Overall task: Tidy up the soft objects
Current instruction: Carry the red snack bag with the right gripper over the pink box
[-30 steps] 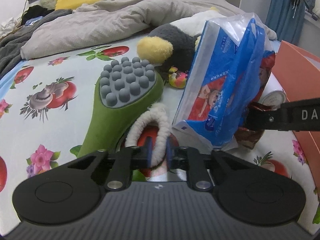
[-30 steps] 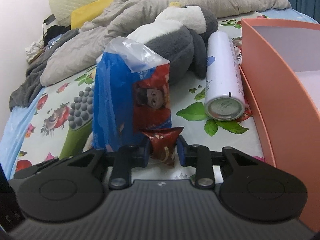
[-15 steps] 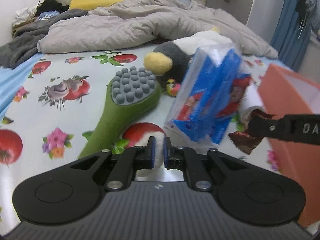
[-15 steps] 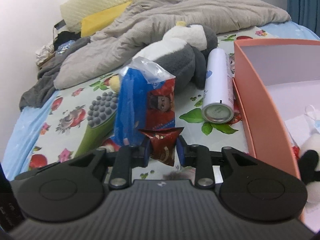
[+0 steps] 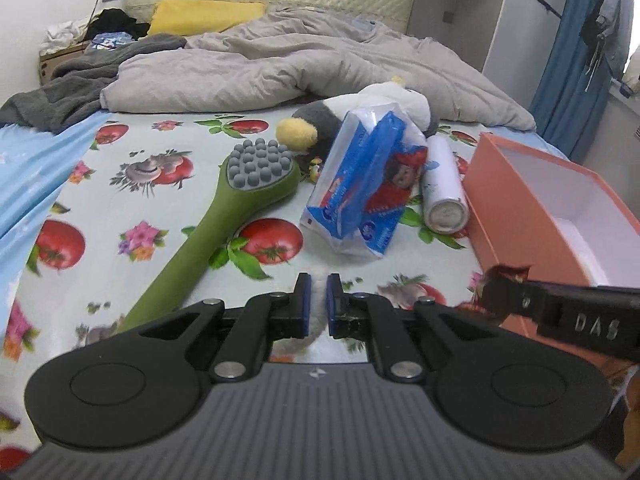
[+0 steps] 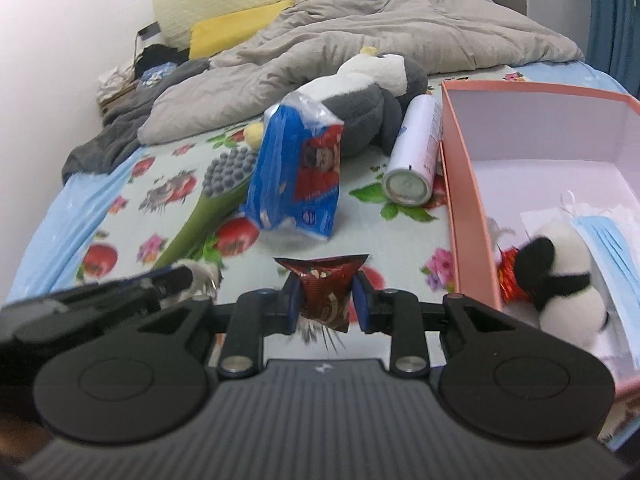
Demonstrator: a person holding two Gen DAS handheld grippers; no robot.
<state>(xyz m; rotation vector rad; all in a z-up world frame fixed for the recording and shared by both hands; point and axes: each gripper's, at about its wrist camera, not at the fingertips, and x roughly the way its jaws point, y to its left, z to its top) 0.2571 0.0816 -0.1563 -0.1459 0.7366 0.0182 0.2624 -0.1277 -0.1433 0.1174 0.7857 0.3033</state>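
Note:
My left gripper (image 5: 318, 285) is shut on a white fluffy loop (image 5: 298, 340), lifted above the fruit-print bedsheet (image 5: 120, 184). My right gripper (image 6: 327, 286) is shut on a dark red snack packet (image 6: 325, 300), also in the air, just left of the orange box (image 6: 460, 184). In that box lie a panda plush (image 6: 568, 280), a blue face mask (image 6: 612, 240) and a red wrapper (image 6: 510, 276). On the bed beyond stand a blue tissue pack (image 5: 360, 196) and a grey-and-white penguin plush (image 5: 360, 110). The right gripper's finger (image 5: 504, 292) shows at the left view's right edge.
A green massage hammer (image 5: 224, 216) lies left of the tissue pack. A white spray can (image 5: 442, 188) rests against the box wall (image 5: 516, 216). A small colourful toy (image 5: 316, 166) sits by the penguin. A rumpled grey duvet (image 5: 300, 64) and a yellow pillow (image 5: 208, 16) cover the far end of the bed.
Both grippers rose and drew back from the bed, each keeping its grip. The fluffy loop left the sheet, and the inside of the box came into the right view.

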